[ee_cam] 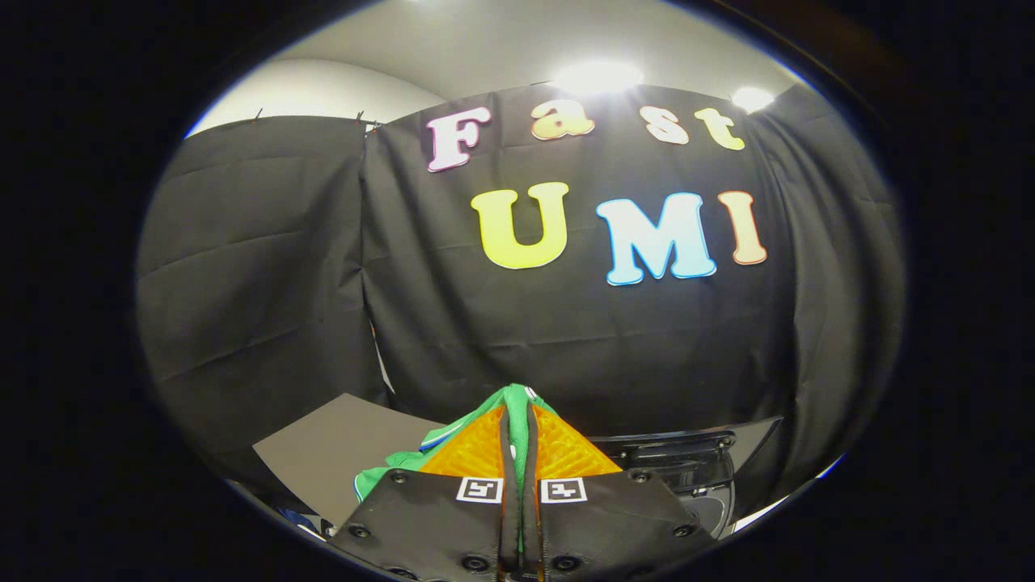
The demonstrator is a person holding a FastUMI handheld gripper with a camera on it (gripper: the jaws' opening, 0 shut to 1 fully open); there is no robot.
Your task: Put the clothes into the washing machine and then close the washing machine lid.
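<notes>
My gripper (pixel 518 408) is shut on a green garment (pixel 517 398), which is pinched between both fingers and lifted in the air. Green cloth with a white and blue edge hangs down to the left of the fingers (pixel 388 473). Below and to the right, past the right finger, I see the dark raised lid and top of the washing machine (pixel 687 465). The machine's opening is mostly hidden by the gripper body.
A grey flat board (pixel 331 449) lies below on the left, beyond the hanging cloth. The black booth cloth (pixel 267 283) stands close ahead and wraps around both sides. A white ceiling with bright lamps (pixel 598 77) is above.
</notes>
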